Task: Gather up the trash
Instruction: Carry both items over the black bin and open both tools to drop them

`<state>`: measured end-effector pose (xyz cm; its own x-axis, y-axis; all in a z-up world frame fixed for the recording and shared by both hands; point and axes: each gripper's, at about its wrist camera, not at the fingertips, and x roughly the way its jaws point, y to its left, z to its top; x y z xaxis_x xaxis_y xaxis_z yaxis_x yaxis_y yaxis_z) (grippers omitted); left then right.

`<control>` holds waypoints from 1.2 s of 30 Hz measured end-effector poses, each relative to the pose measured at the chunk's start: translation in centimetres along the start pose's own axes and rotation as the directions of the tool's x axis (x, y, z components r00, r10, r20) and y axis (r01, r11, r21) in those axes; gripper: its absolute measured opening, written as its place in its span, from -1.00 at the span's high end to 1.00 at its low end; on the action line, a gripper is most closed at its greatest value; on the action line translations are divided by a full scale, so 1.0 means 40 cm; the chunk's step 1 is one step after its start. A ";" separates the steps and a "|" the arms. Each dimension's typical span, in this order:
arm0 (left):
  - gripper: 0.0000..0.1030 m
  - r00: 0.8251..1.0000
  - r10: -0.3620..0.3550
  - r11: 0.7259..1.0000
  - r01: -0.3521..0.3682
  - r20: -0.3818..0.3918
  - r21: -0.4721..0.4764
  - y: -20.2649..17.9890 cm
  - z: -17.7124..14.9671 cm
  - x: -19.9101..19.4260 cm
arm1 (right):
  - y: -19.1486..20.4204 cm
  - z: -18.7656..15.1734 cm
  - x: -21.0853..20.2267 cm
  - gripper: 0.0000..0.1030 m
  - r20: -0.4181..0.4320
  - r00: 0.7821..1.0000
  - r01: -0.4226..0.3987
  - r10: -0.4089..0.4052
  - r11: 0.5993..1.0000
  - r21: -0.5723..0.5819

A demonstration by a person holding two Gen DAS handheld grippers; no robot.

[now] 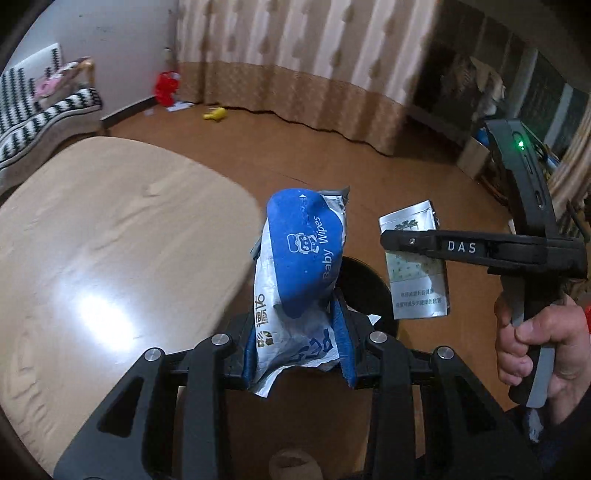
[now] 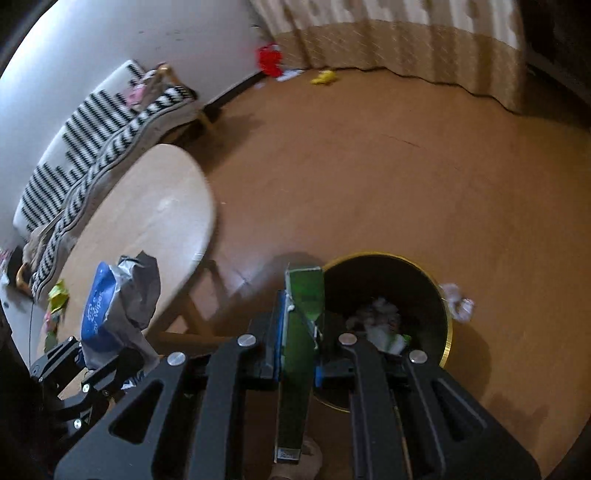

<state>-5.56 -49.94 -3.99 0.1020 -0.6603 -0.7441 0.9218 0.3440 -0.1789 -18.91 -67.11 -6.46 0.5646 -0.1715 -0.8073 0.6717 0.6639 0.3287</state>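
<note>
Left gripper [image 1: 301,354] clamps a crumpled blue baby-wipes pack [image 1: 301,266] beside the wooden table [image 1: 110,240]. Right gripper [image 2: 299,347], jaws narrow, pinches a flattened green-and-silver carton [image 2: 301,332] at the rim of the black, gold-edged trash bin [image 2: 448,332], which holds crumpled paper. One scrap [image 2: 458,301] lies on the floor beside the bin.

brown floor [image 2: 369,166] with a pale oval wooden table [image 1: 92,240] at left, glare on its top. beyond it, a black-and-white zigzag-patterned sofa [image 2: 85,147] stands against a white wall [image 2: 110,33]. beige patterned curtains [image 1: 295,55] hang to the floor along the far side.
</note>
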 end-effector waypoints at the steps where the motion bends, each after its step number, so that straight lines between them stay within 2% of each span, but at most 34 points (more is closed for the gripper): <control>1: 0.34 1.000 -0.010 1.000 0.010 -0.008 0.003 -0.009 0.003 0.019 | -0.010 -0.001 0.004 0.76 -0.006 1.000 0.006 -0.006 1.000 0.010; 11: 0.34 0.995 -0.054 0.998 0.056 -0.083 0.021 -0.056 0.030 0.173 | -0.054 -0.015 0.004 0.75 -0.013 0.999 0.032 -0.031 0.998 0.045; 18: 0.33 0.991 -0.079 0.996 0.083 -0.111 0.030 -0.075 0.034 0.230 | -0.082 -0.020 0.000 0.76 -0.009 0.999 0.044 -0.043 0.997 0.069; 20: 0.22 0.991 -0.078 0.996 0.082 -0.111 0.035 -0.079 0.033 0.237 | -0.087 -0.022 0.000 0.76 -0.008 0.999 0.046 -0.045 0.996 0.073; 22: -0.26 0.992 -0.078 0.996 0.082 -0.102 0.040 -0.084 0.034 0.239 | -0.092 -0.022 0.001 0.76 -0.010 0.999 0.048 -0.048 0.996 0.080; 23: -0.33 0.992 -0.078 0.996 0.082 -0.097 0.041 -0.087 0.033 0.238 | -0.095 -0.023 0.001 0.76 -0.009 0.999 0.050 -0.049 0.995 0.084; 36: -0.49 0.992 -0.099 0.993 0.104 -0.077 0.051 -0.092 0.031 0.204 | -0.085 -0.019 0.017 0.75 -0.020 0.998 0.057 -0.055 0.995 0.082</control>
<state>-7.68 -57.42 -8.62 -0.0194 -0.6376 -0.7702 0.9453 0.2393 -0.2219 -21.20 -68.92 -8.50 0.5170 -0.1932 -0.8339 0.7395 0.5914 0.3215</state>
